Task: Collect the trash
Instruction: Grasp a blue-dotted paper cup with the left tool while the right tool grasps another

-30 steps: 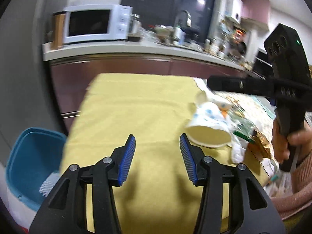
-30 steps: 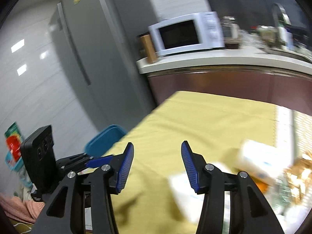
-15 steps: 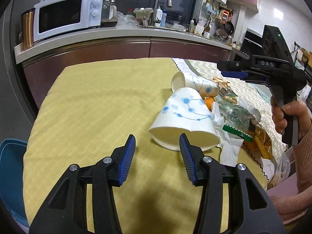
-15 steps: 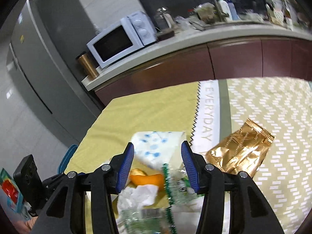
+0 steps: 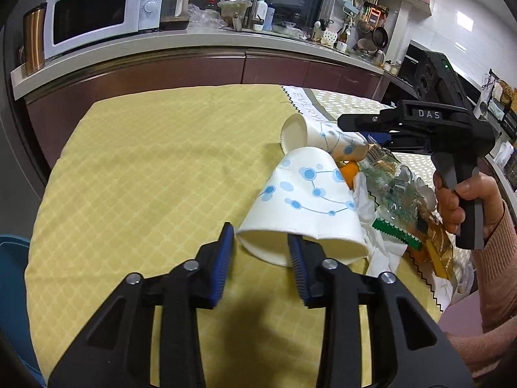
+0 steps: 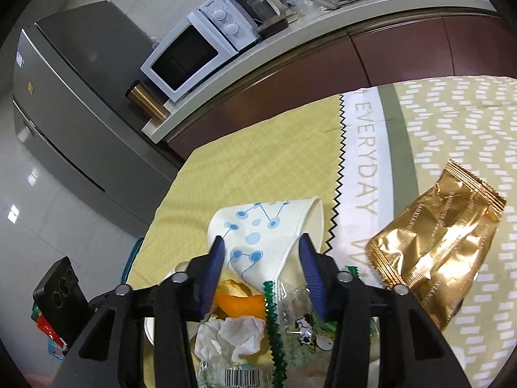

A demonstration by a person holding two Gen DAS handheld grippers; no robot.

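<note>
Nothing collected yet: cups, wrappers, peel heaped on table; left gripper wide at cup rim, right gripper wide

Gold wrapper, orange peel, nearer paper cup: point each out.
gold wrapper [image 6: 436, 258], right wrist view, crinkled middle.
orange peel [image 6: 239, 302], right wrist view, orange skin.
nearer paper cup [image 5: 303, 203], left wrist view, dotted side wall.

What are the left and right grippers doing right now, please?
Left gripper: open, its fingers straddling the near paper cup's rim, not clamped.
Right gripper: open, holding nothing, above the trash pile.
</note>
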